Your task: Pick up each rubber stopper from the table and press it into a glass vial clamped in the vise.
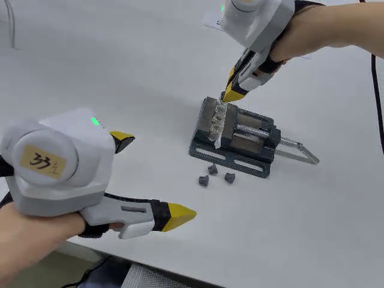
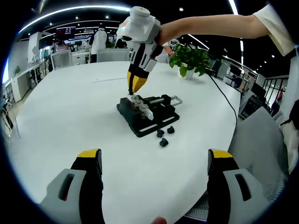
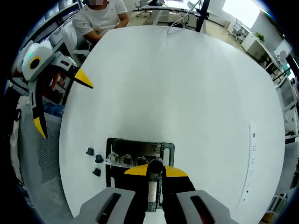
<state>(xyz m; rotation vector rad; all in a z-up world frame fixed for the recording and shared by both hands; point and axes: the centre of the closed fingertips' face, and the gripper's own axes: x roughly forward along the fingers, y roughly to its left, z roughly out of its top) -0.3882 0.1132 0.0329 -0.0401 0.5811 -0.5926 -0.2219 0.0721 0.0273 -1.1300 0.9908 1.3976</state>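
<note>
A dark vise point(image 1: 258, 144) point(image 2: 154, 116) point(image 3: 140, 148) on the white table clamps a row of glass vials point(image 1: 217, 123) point(image 3: 127, 161). My right gripper point(image 1: 230, 95) point(image 2: 136, 86) point(image 3: 156, 171) points down at the row's far end, shut on a dark rubber stopper point(image 3: 155, 164) that sits right over the vials. Three loose stoppers point(image 1: 204, 180) point(image 2: 163, 142) point(image 3: 95, 158) lie on the table beside the vise base. Well short of the vise, near the table's front edge, my left gripper point(image 1: 153, 177) point(image 2: 154, 156) point(image 3: 60, 103) is open with nothing between its jaws.
The vise's handle point(image 1: 300, 153) sticks out to the right. A black cable point(image 1: 378, 90) runs along the right side. A potted plant point(image 2: 189, 58) stands at the table's far side. A person point(image 3: 100, 16) sits at the table's edge. A white strip point(image 3: 250, 163) lies on the table.
</note>
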